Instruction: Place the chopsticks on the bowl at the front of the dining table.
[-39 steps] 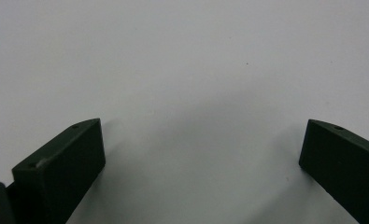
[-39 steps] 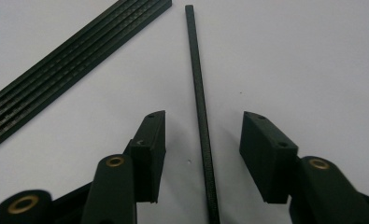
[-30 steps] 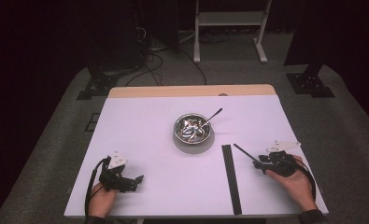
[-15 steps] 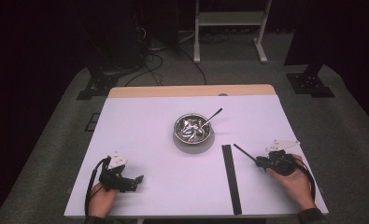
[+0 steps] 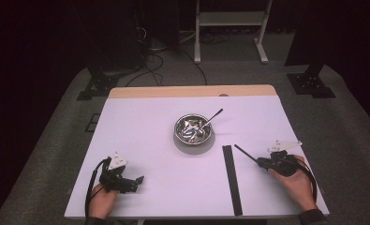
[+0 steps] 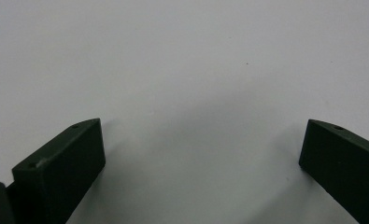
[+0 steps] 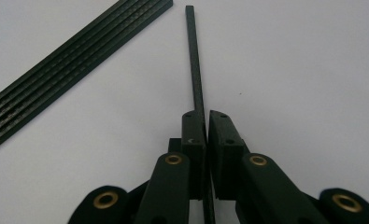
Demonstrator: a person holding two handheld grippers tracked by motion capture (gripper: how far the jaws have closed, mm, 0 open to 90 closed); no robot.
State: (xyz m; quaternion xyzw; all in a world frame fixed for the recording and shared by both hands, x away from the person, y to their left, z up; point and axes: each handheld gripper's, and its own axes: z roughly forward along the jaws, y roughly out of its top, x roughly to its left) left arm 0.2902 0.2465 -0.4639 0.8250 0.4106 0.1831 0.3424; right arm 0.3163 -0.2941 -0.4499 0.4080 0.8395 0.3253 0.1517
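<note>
Matte white tabletop [image 5: 140, 126] on which we see the right gripper [image 7: 205, 122], just closed, pinching a thin black rod [image 7: 195, 60] beside flat ribbed strips [image 7: 74, 56]; left gripper [image 6: 201, 149] gapes, empty.

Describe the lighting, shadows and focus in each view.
High view: the white table is evenly lit against a dark room, and the steel bowl glints. Left gripper view: soft shadow between the open left claw, its near parts slightly blurred. Right gripper view: the right claw and its thin black rod are sharp.
</note>
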